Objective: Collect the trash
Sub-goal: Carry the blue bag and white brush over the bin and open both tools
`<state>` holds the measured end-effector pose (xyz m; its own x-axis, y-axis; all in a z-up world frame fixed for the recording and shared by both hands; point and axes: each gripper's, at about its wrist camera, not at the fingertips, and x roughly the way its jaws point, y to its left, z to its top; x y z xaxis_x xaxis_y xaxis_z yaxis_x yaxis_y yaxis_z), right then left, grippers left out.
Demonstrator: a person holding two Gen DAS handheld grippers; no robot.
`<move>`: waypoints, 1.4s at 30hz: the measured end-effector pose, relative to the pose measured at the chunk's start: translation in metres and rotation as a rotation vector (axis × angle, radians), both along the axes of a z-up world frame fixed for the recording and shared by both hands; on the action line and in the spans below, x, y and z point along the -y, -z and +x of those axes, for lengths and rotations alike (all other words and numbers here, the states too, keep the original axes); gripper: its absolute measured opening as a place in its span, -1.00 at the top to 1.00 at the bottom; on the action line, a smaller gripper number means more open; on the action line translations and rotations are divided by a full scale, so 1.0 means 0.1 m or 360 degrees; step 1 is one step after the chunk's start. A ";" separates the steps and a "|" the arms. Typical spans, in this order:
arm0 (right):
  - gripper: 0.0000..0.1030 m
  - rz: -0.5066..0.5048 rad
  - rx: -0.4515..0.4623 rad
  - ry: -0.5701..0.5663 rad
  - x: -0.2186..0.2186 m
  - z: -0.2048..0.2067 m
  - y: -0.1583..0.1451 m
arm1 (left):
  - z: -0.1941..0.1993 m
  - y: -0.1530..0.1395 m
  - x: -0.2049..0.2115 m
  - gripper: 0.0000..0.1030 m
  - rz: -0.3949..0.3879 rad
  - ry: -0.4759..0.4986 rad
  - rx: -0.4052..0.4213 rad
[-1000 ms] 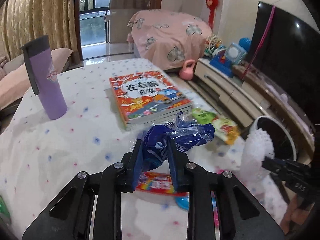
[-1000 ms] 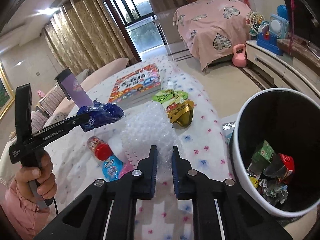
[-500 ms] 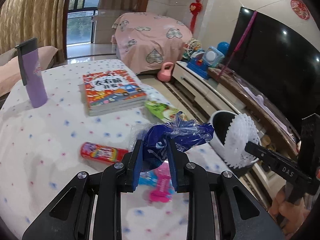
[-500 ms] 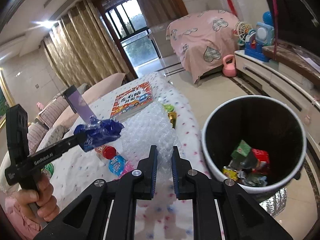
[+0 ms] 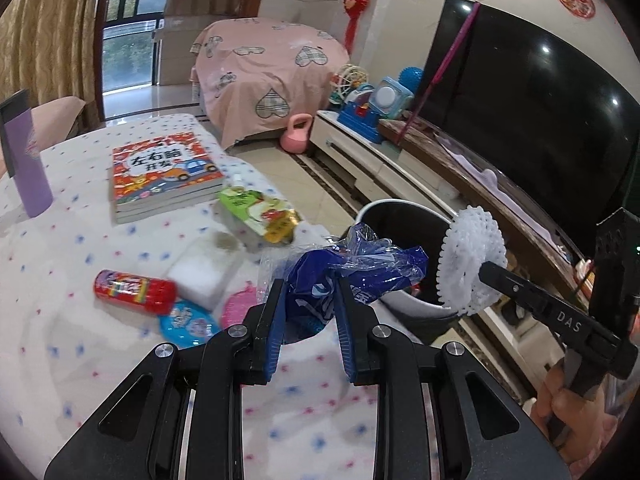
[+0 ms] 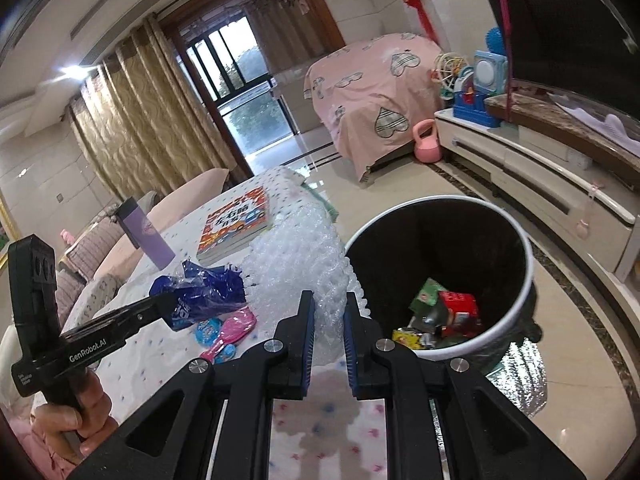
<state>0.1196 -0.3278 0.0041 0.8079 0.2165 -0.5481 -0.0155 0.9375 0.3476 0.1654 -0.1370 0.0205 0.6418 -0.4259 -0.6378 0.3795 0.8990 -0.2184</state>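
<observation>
My left gripper (image 5: 310, 300) is shut on a crumpled blue plastic wrapper (image 5: 352, 272), held above the table edge near the bin; the wrapper also shows in the right wrist view (image 6: 200, 292). My right gripper (image 6: 329, 312) is shut on a sheet of white bubble wrap (image 6: 296, 256), held just left of the bin; the sheet shows in the left wrist view (image 5: 472, 260). The black bin with a white rim (image 6: 516, 320) stands on the floor beside the table and holds several pieces of trash. It shows behind the wrapper in the left wrist view (image 5: 400, 216).
On the dotted tablecloth (image 5: 80, 320) lie a red tube (image 5: 134, 286), a white block (image 5: 204, 270), a blue disc (image 5: 188, 322), a pink item (image 5: 240, 310), a green-yellow pouch (image 5: 260, 212), a stack of books (image 5: 164, 172) and a purple flask (image 5: 24, 160). A TV cabinet (image 6: 540, 160) runs along the right.
Both grippers have moved right toward the bin with their loads still held. The bin now sits closer and larger in both views.
</observation>
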 end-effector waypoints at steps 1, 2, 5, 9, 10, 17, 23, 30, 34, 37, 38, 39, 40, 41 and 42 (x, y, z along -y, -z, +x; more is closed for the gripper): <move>0.74 0.0002 0.0000 0.0012 0.04 -0.01 0.00 | -0.01 0.00 0.03 0.56 0.0001 0.0007 0.0001; 0.74 0.0004 0.0000 0.0022 0.06 -0.02 0.00 | -0.01 0.00 0.07 0.56 0.0004 0.0017 0.0000; 0.74 0.0012 -0.0004 0.0054 0.16 -0.04 0.02 | -0.01 0.00 0.17 0.56 0.0012 0.0031 0.0000; 0.74 0.0016 -0.0007 0.0087 0.27 -0.05 0.04 | 0.01 0.02 0.29 0.56 0.0022 0.0043 -0.0007; 0.74 0.0014 -0.0008 0.0092 0.29 -0.07 0.04 | 0.03 0.02 0.33 0.56 0.0023 0.0047 -0.0012; 0.74 0.0007 -0.0021 0.0137 0.48 -0.07 0.08 | 0.09 0.04 0.59 0.56 0.0044 0.0082 -0.0015; 0.74 -0.0010 -0.0036 0.0169 0.61 -0.02 0.09 | 0.18 0.05 0.84 0.56 0.0066 0.0115 -0.0018; 0.73 -0.0023 -0.0047 0.0191 0.75 0.02 0.10 | 0.30 0.08 1.05 0.56 0.0099 0.0138 -0.0027; 0.72 -0.0037 -0.0062 0.0186 0.80 0.09 0.12 | 0.37 0.13 1.13 0.56 0.0117 0.0140 -0.0046; 0.71 -0.0046 -0.0083 0.0180 0.82 0.14 0.15 | 0.42 0.19 1.18 0.56 0.0132 0.0146 -0.0071; 0.69 -0.0047 -0.0091 0.0177 0.83 0.16 0.17 | 0.43 0.20 1.20 0.56 0.0138 0.0146 -0.0073; 0.69 -0.0050 -0.0097 0.0175 0.83 0.18 0.18 | 0.44 0.22 1.22 0.56 0.0144 0.0149 -0.0078; 0.69 -0.0053 -0.0105 0.0173 0.83 0.19 0.20 | 0.44 0.23 1.23 0.56 0.0144 0.0153 -0.0084; 0.68 -0.0053 -0.0113 0.0170 0.84 0.21 0.21 | 0.45 0.24 1.24 0.56 0.0142 0.0154 -0.0088; 0.68 -0.0053 -0.0119 0.0169 0.85 0.23 0.23 | 0.45 0.26 1.25 0.55 0.0141 0.0154 -0.0088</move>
